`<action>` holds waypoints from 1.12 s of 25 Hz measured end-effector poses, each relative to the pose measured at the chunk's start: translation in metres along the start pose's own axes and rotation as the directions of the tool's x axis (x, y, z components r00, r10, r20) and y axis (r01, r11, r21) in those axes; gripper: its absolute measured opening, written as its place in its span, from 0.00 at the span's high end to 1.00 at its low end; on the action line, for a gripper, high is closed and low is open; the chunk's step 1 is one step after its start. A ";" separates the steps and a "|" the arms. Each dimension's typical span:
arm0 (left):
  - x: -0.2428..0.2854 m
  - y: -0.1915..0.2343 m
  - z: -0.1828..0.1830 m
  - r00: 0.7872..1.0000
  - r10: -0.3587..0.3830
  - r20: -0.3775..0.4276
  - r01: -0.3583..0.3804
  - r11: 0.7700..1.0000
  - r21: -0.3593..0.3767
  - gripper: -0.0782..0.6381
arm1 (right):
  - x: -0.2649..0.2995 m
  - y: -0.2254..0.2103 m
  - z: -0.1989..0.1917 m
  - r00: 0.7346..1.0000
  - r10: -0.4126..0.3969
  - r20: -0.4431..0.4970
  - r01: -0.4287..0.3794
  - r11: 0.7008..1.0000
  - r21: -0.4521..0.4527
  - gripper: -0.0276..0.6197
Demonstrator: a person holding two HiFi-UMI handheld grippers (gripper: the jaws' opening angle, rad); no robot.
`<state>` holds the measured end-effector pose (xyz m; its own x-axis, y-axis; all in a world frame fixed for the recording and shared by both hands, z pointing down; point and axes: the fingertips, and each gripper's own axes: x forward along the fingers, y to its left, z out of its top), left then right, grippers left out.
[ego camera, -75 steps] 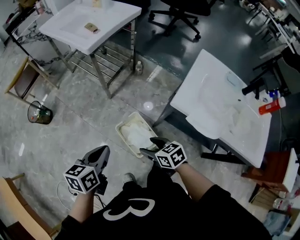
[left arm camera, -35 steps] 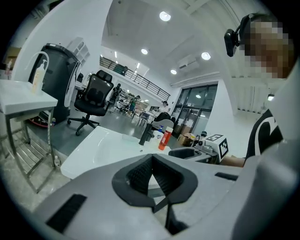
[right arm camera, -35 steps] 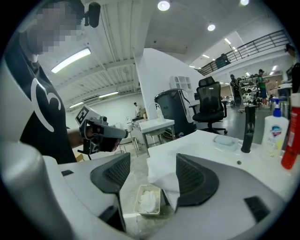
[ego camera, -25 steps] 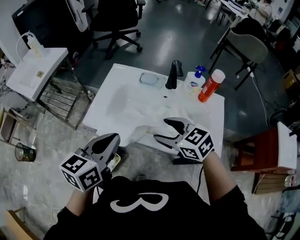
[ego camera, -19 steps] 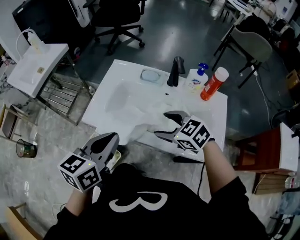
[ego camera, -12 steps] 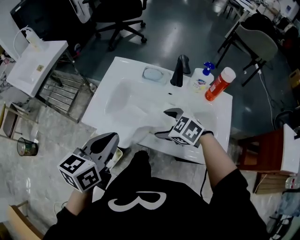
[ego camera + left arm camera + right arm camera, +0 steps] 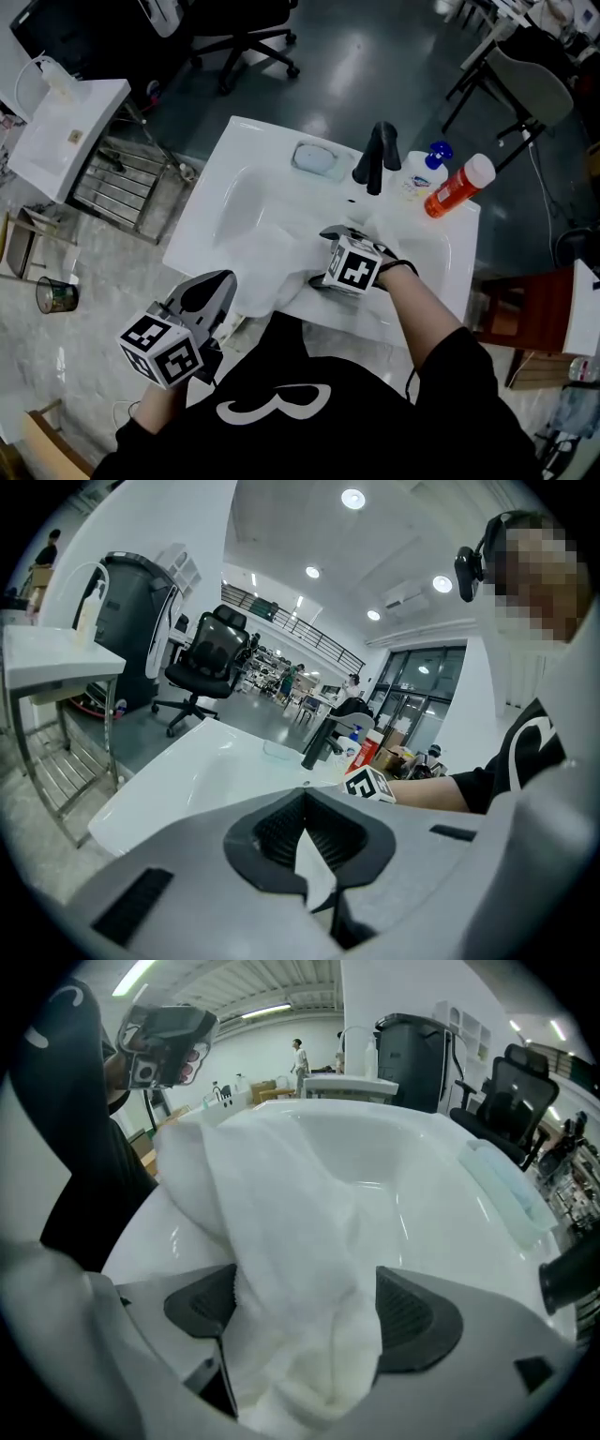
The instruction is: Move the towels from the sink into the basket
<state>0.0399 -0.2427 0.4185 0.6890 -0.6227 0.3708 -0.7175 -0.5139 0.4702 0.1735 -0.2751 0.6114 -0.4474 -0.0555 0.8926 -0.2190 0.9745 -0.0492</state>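
Towel straddled by right claw, jaws just opened wide
Pads are not yet pressed; cloth is trailed ahead-left; closed left claw is held farther off.

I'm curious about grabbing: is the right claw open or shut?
Open. The right claw has just been opening; its pads stand wide apart, the white towel loose between them.

Bright ceiling lights glare overhead; gripper views bulge, dark at corners.
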 end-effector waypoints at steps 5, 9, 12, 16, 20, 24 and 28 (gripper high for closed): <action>0.005 0.019 0.001 1.000 0.027 -0.002 -0.027 0.999 -0.025 0.88 | 0.028 -0.014 -0.009 0.996 0.040 -0.081 -0.041 0.999 -0.022 0.27; 0.007 0.030 -0.009 0.999 0.054 -0.006 -0.054 0.998 -0.024 0.88 | 0.046 -0.023 -0.015 0.990 0.069 -0.123 -0.072 0.997 -0.026 0.27; 0.004 0.038 -0.016 0.997 0.070 -0.009 -0.071 0.997 -0.031 0.88 | 0.056 -0.025 -0.021 0.982 0.126 -0.139 -0.127 0.992 0.001 0.26; -0.001 0.045 -0.020 0.997 0.082 0.002 -0.082 0.995 -0.052 0.88 | 0.058 -0.027 -0.023 0.971 0.181 -0.156 -0.177 0.983 0.039 0.26; 0.000 0.051 -0.017 0.996 0.091 0.012 -0.090 0.994 -0.059 0.88 | 0.058 -0.025 -0.023 0.974 0.186 -0.129 -0.182 0.983 0.038 0.26; 0.007 0.053 -0.012 0.997 0.081 0.007 -0.080 0.995 -0.054 0.88 | 0.057 -0.025 -0.021 0.975 0.176 -0.138 -0.173 0.984 0.039 0.26; 0.014 0.049 -0.007 0.998 0.064 -0.003 -0.064 0.997 -0.039 0.88 | 0.054 -0.019 -0.022 0.971 0.185 -0.151 -0.180 0.983 0.045 0.35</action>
<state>0.0150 -0.2728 0.4526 0.6419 -0.6525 0.4029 -0.7558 -0.4496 0.4760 0.1729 -0.2918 0.6710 -0.3442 0.1587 0.9254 -0.1742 0.9577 -0.2291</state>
